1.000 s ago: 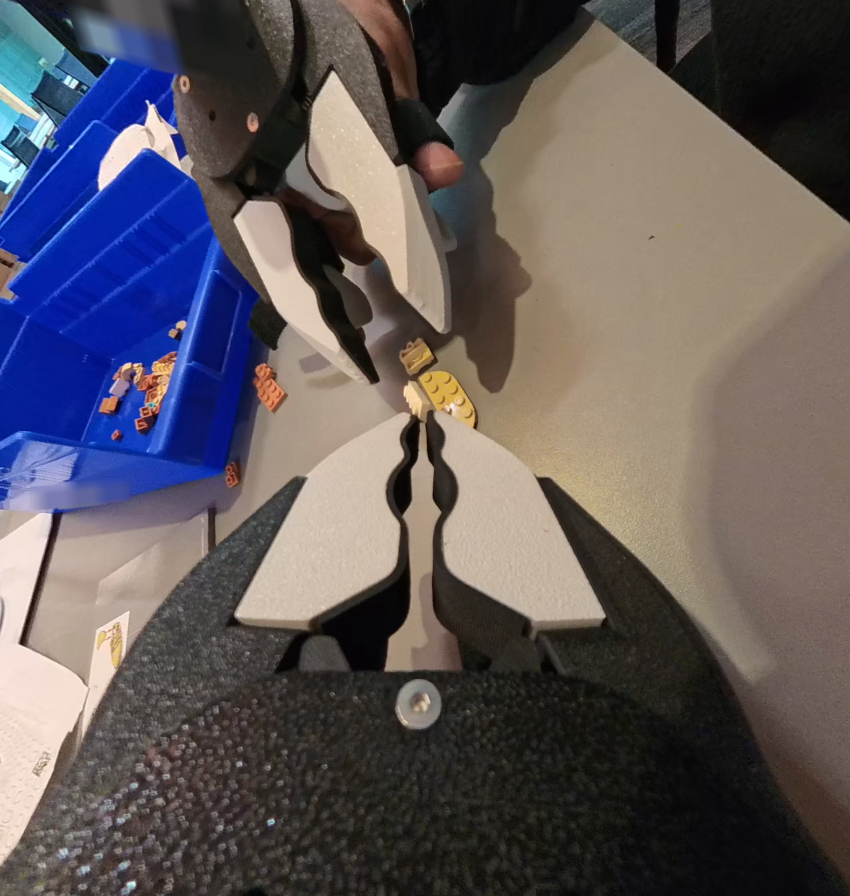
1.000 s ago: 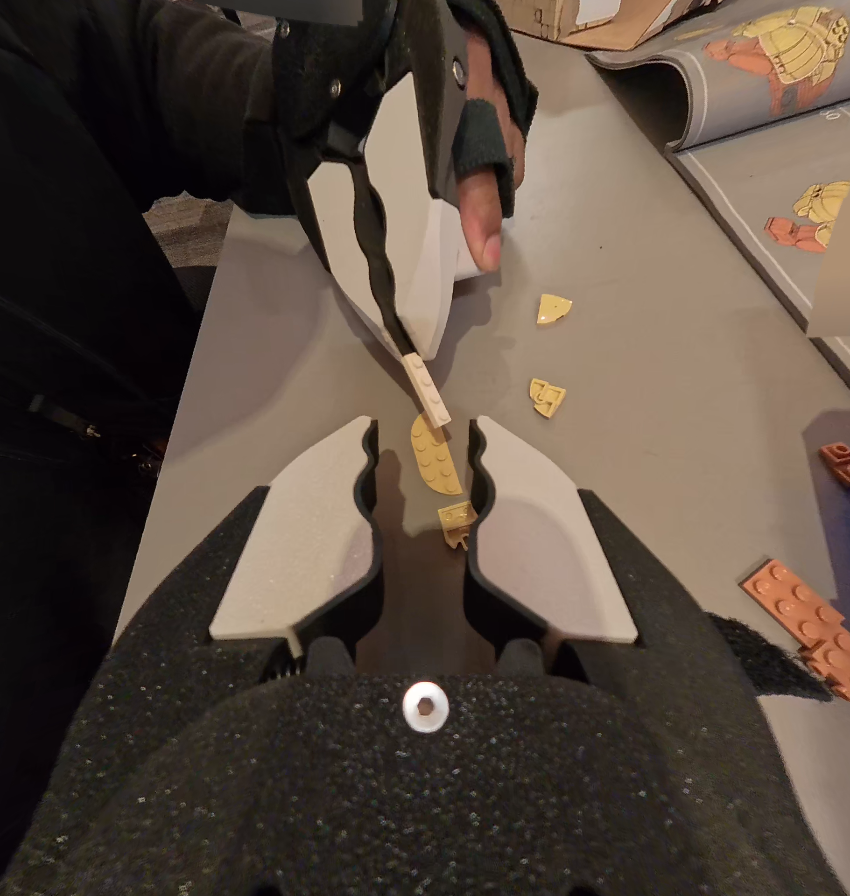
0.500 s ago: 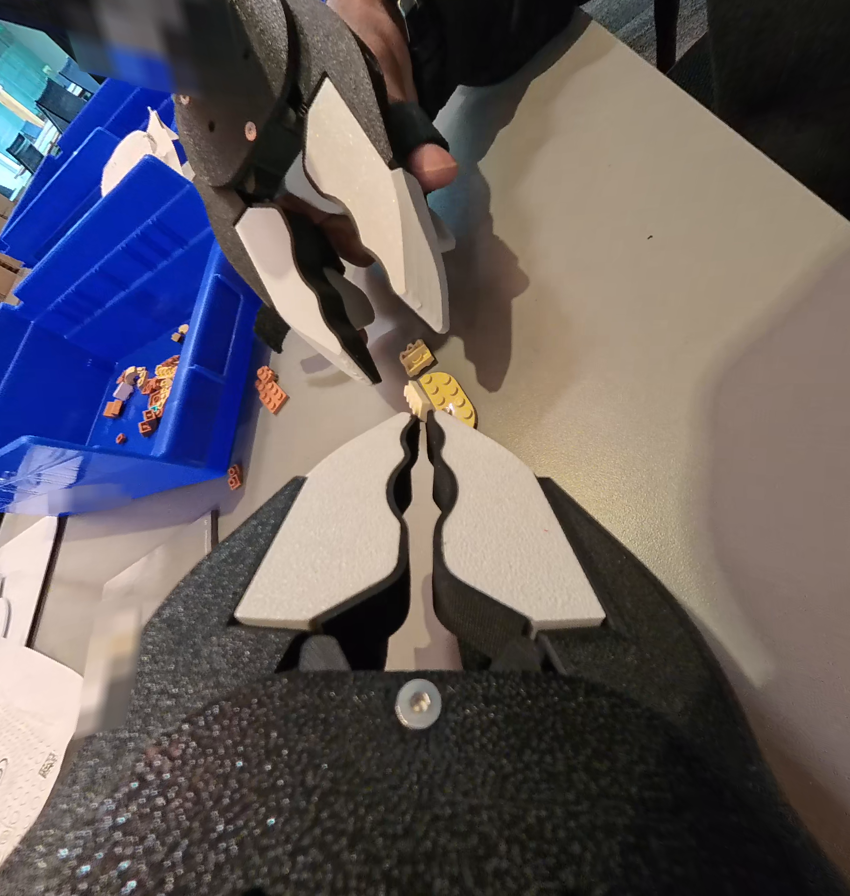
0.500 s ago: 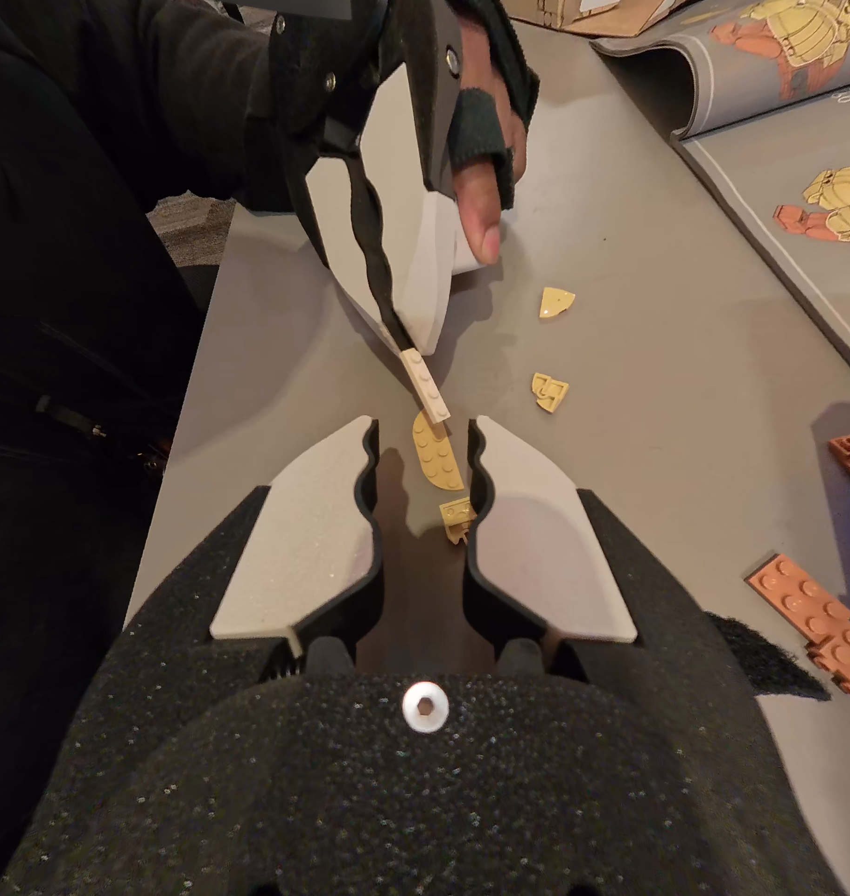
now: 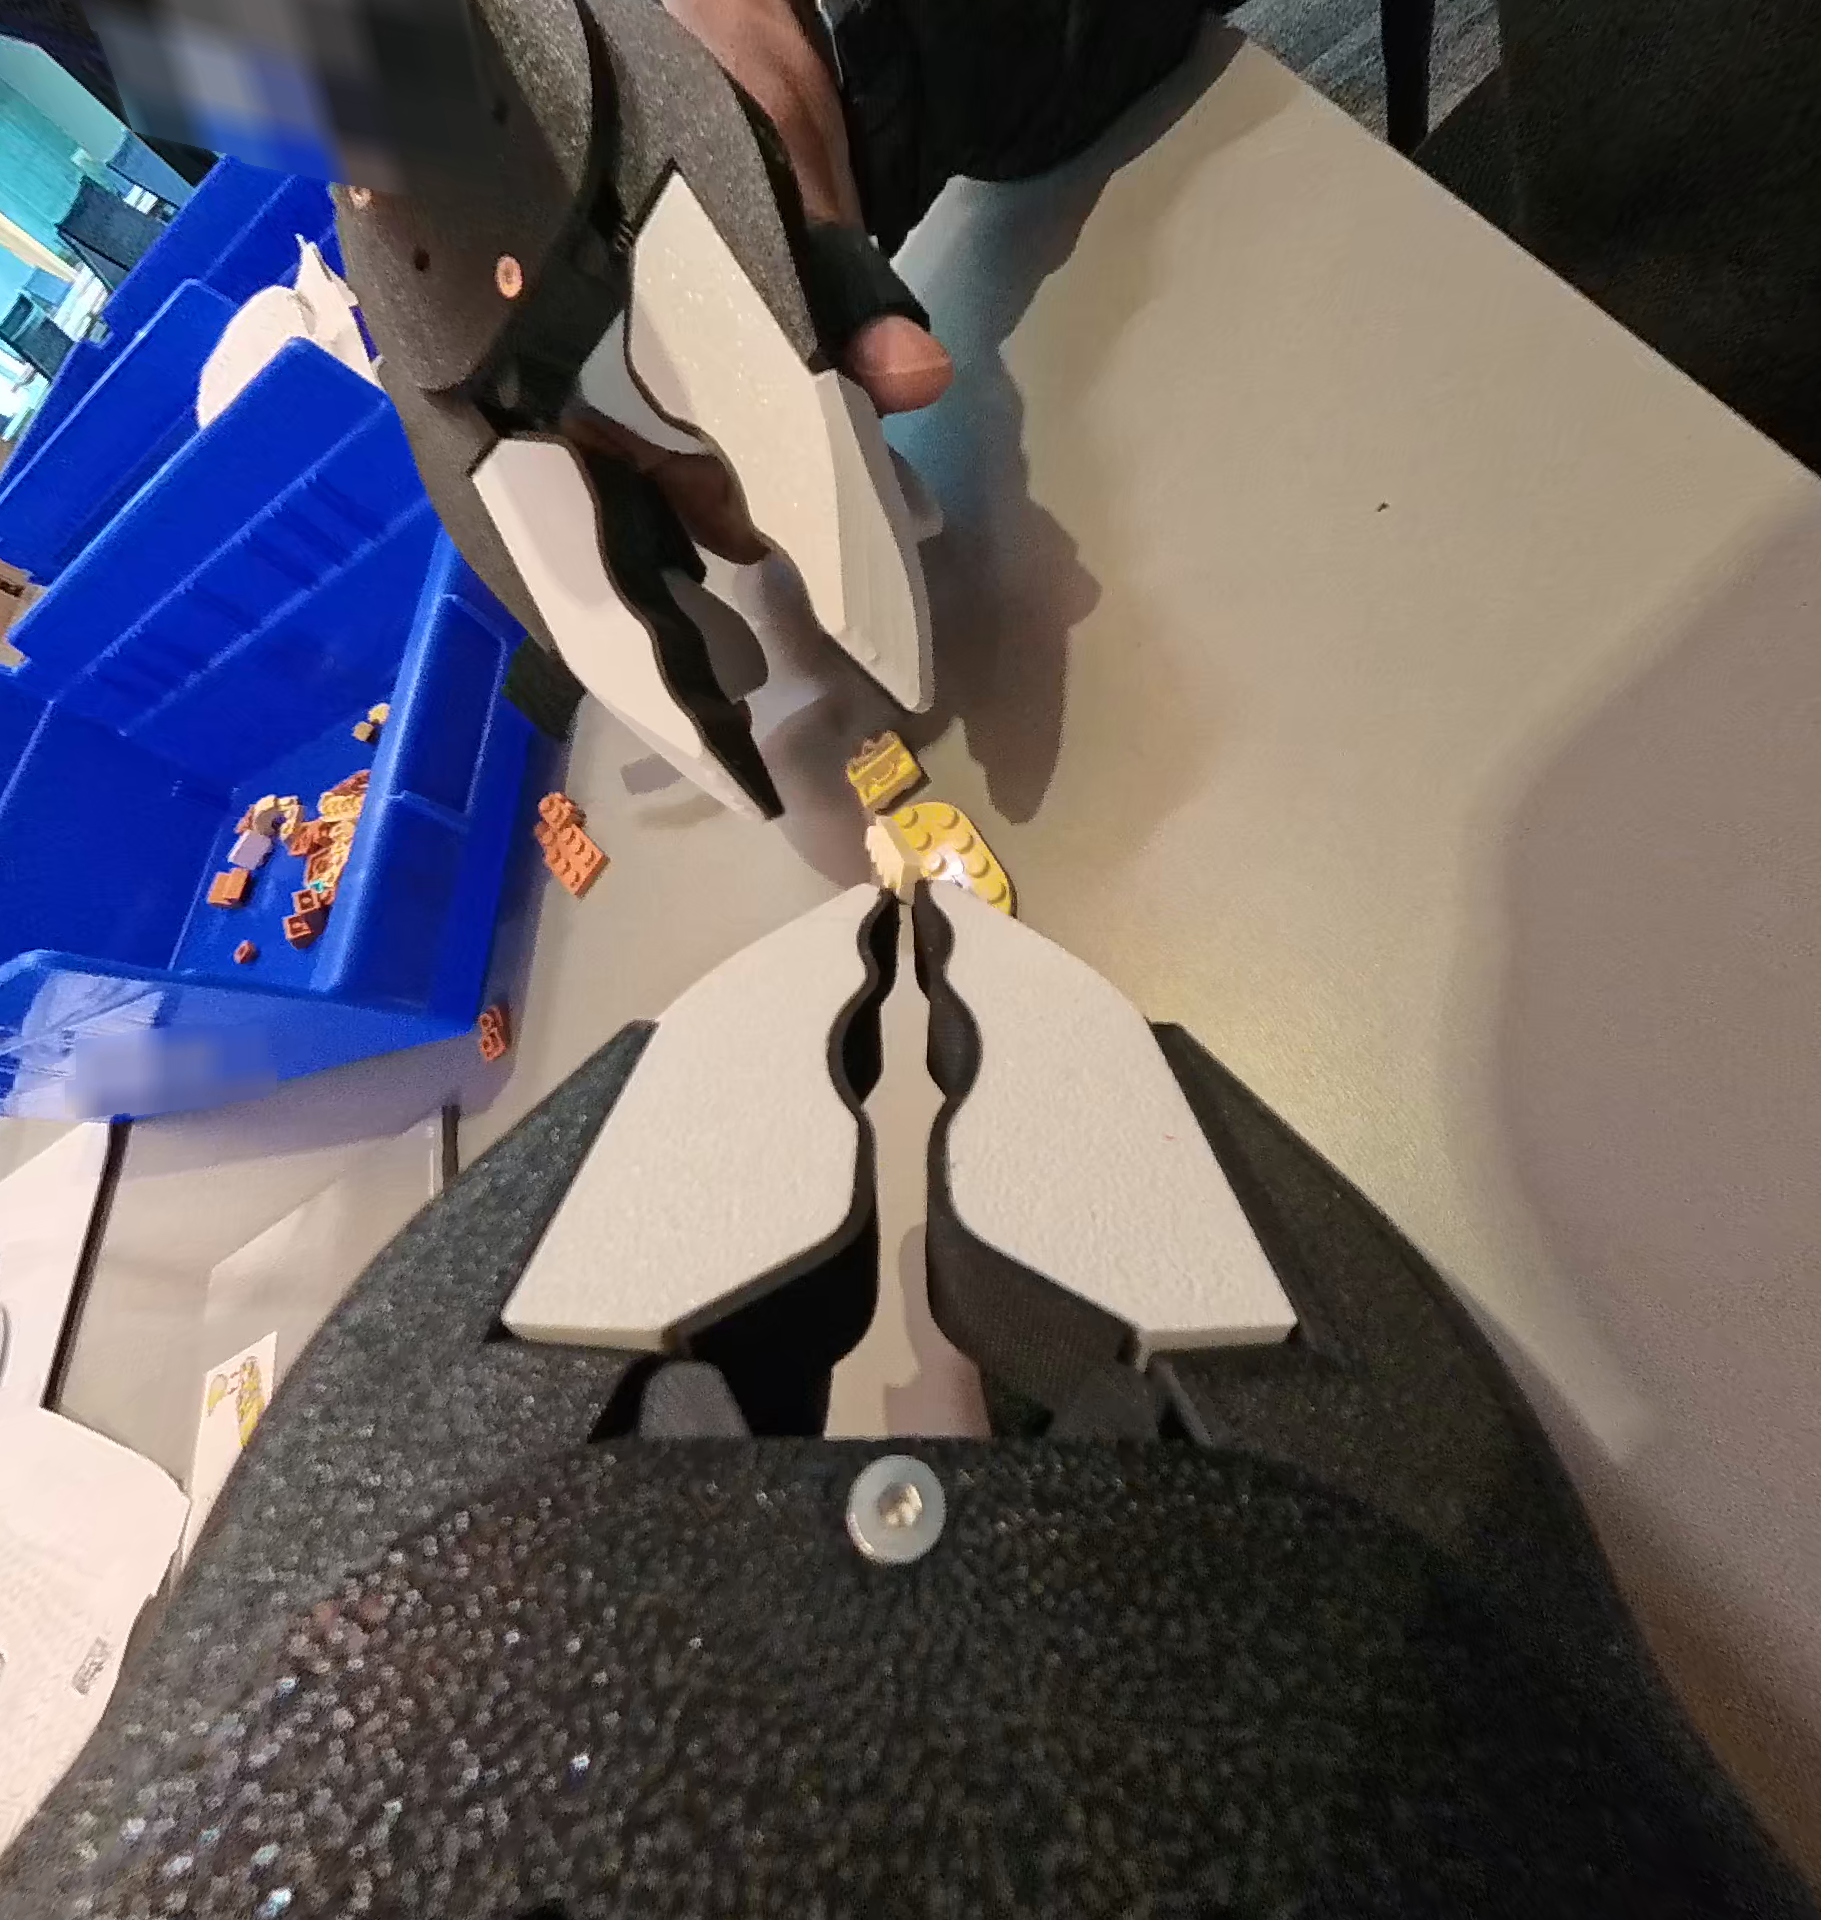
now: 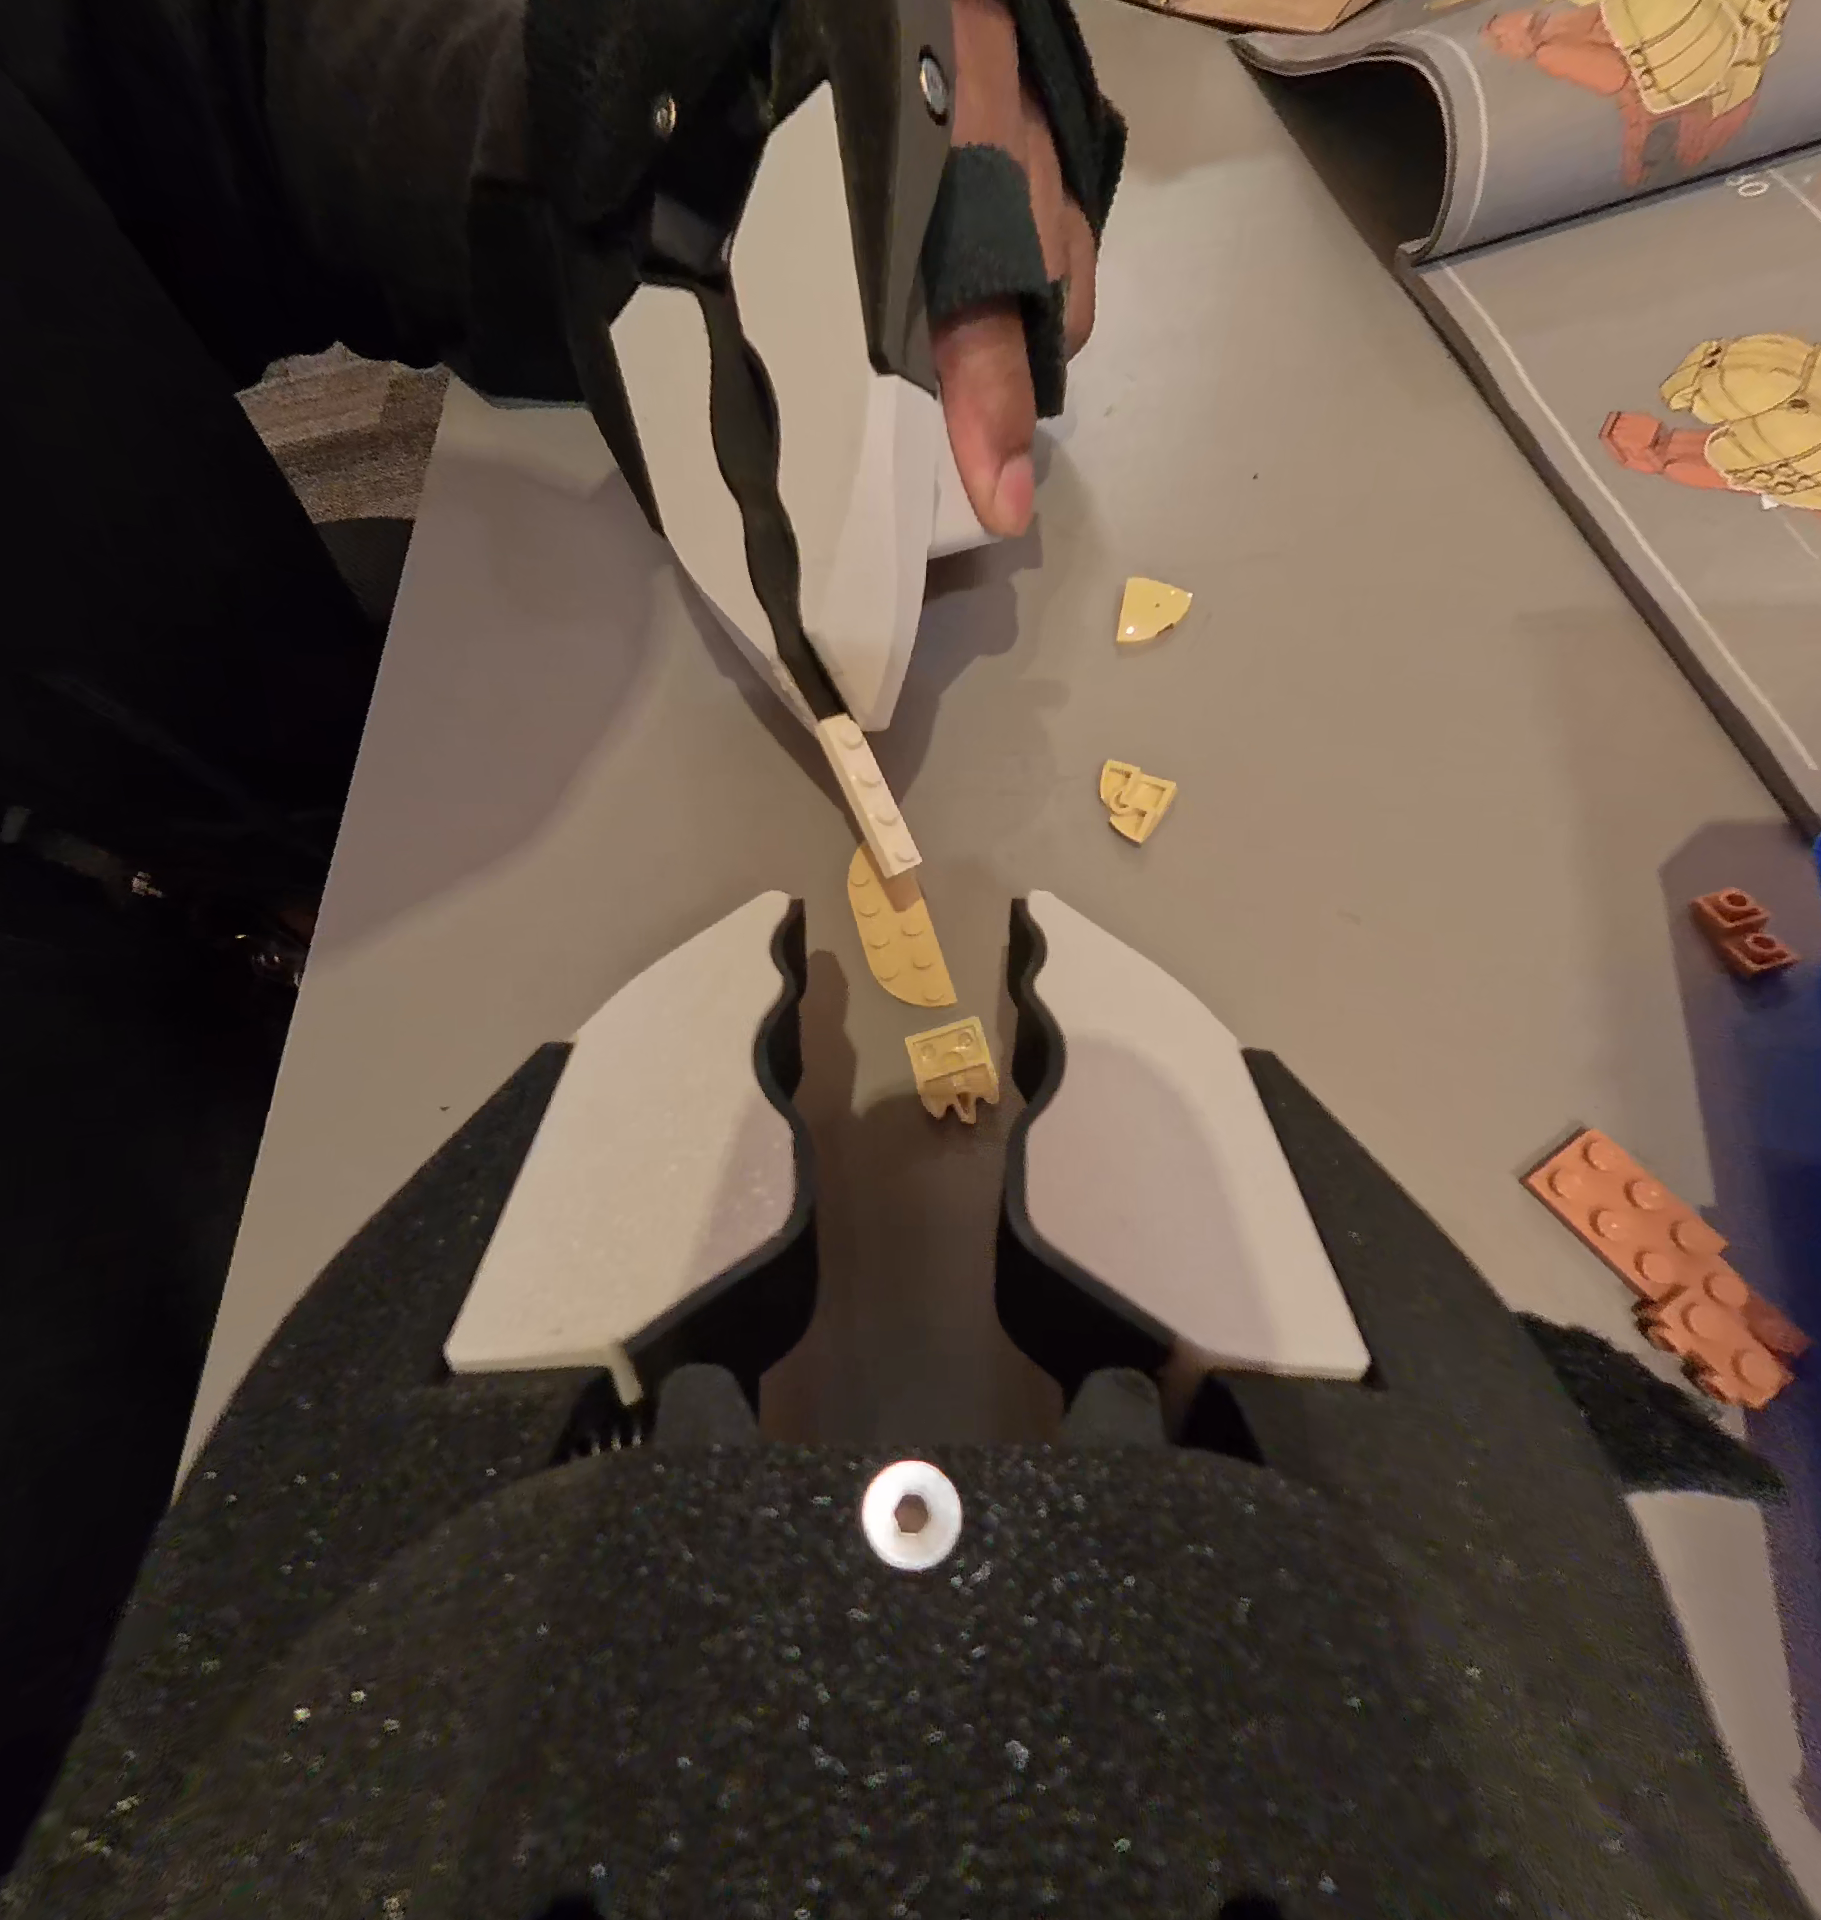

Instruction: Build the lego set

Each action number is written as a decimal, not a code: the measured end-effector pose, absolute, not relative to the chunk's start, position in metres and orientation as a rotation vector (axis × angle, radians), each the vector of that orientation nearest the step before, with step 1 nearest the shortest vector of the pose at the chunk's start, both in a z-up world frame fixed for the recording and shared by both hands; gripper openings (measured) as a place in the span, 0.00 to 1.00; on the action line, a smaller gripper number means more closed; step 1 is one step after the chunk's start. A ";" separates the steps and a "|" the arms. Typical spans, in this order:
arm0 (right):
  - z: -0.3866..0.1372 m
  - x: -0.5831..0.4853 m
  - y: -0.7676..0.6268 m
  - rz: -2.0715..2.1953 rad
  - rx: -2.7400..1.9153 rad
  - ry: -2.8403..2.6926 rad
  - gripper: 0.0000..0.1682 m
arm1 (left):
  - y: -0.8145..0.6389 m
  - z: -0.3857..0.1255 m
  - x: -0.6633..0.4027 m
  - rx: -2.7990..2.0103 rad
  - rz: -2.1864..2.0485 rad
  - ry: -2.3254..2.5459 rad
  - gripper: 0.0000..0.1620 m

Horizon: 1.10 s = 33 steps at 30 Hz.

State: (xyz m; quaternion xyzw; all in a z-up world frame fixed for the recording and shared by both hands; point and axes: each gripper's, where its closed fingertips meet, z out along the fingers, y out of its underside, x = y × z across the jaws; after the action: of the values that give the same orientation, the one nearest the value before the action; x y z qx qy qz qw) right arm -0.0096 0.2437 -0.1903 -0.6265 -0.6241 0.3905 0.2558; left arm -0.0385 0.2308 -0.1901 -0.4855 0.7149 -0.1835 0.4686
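My left gripper (image 5: 898,902) is shut on a thin cream plate (image 5: 888,858); in the right wrist view the plate (image 6: 871,795) sticks out of its tips (image 6: 818,701), its free end over a yellow half-round plate (image 6: 898,940) flat on the table. That half-round plate also shows in the left wrist view (image 5: 956,844). My right gripper (image 6: 906,914) is open and empty, low over the table, fingers either side of the half-round plate and a small yellow clip piece (image 6: 950,1060). In the left wrist view the right gripper (image 5: 844,753) stands opposite, above the clip piece (image 5: 885,771).
Two small yellow wedge pieces (image 6: 1153,611) (image 6: 1137,798) lie to the right. Orange plates (image 6: 1664,1262) and brown pieces (image 6: 1742,930) lie near a blue bin (image 5: 262,810) holding several small parts. An open instruction booklet (image 6: 1633,343) lies at far right. The table edge (image 6: 366,831) runs on the left. Left tips to right tips: about 4 cm.
The right gripper has drawn back slightly, so the yellow pieces sit a little farther forward between its fingers. The left gripper still holds the cream plate over the half-round plate.
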 end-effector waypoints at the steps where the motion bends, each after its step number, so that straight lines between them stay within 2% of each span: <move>1: -0.190 -0.009 0.244 1.062 -1.703 -1.691 0.22 | 0.231 -0.190 -0.038 -1.189 -0.451 1.753 0.02; 33: -0.203 -0.006 0.232 0.973 -1.676 -1.808 0.23 | 0.237 -0.206 -0.032 -1.103 -0.320 1.932 0.02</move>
State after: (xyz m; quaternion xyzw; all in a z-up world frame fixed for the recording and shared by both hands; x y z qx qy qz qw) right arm -0.0061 0.2319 -0.2028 -0.6135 -0.6617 0.3562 0.2428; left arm -0.0317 0.2368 -0.2062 -0.4425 0.7751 -0.1285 0.4322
